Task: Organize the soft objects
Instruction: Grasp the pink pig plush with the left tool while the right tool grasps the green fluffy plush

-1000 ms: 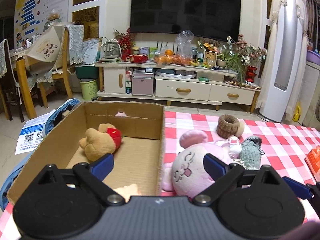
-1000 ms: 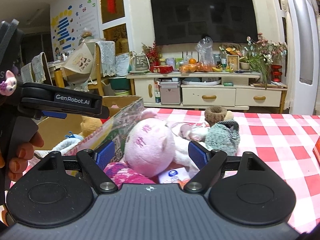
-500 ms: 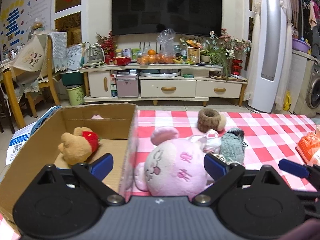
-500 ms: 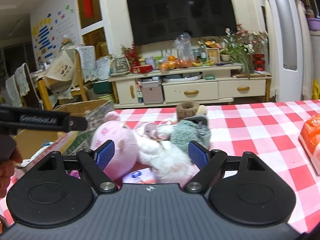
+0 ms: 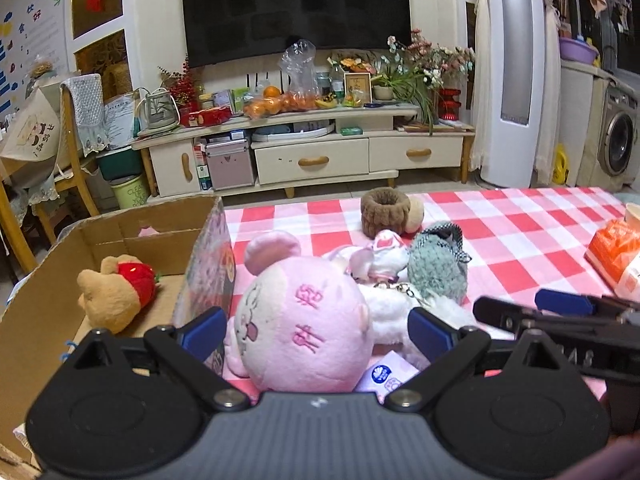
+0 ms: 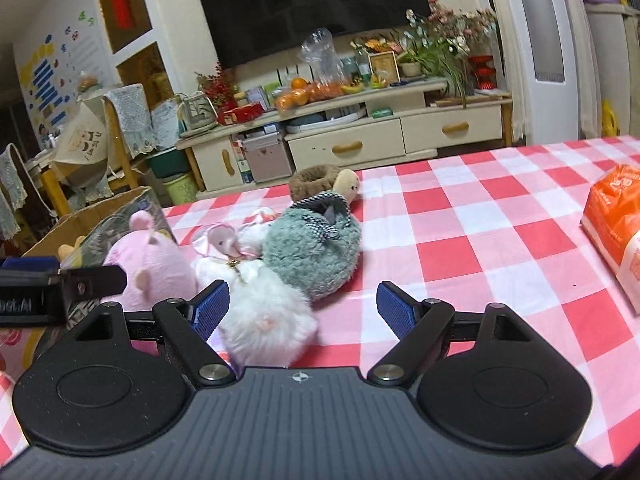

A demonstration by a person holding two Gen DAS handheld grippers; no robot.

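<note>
**Left-wrist view: pink plush lined up for the box**

Left-wrist view puts your left gripper [image 5: 316,330] spread wide around the pink plush [image 5: 302,320], blue pads on either side of it but not yet pressing in. The plush lies on the checked tablecloth [image 5: 520,240], touching the outer wall of the cardboard box [image 5: 208,248], where a brown bear [image 5: 116,292] already lies. You look to be at the approach step of the next pick. Close evenly on the round head, lift clear of the box wall, then carry it left and in.

Your right gripper [image 6: 304,310] is also spread and empty, with the white fluffy toy [image 6: 268,316] beside its left pad and the grey-green plush [image 6: 316,252] just beyond. A small pink-and-white doll [image 6: 228,240] and a brown ring toy [image 6: 316,180] wait farther back. Keep your tools apart; they sit close.
</note>
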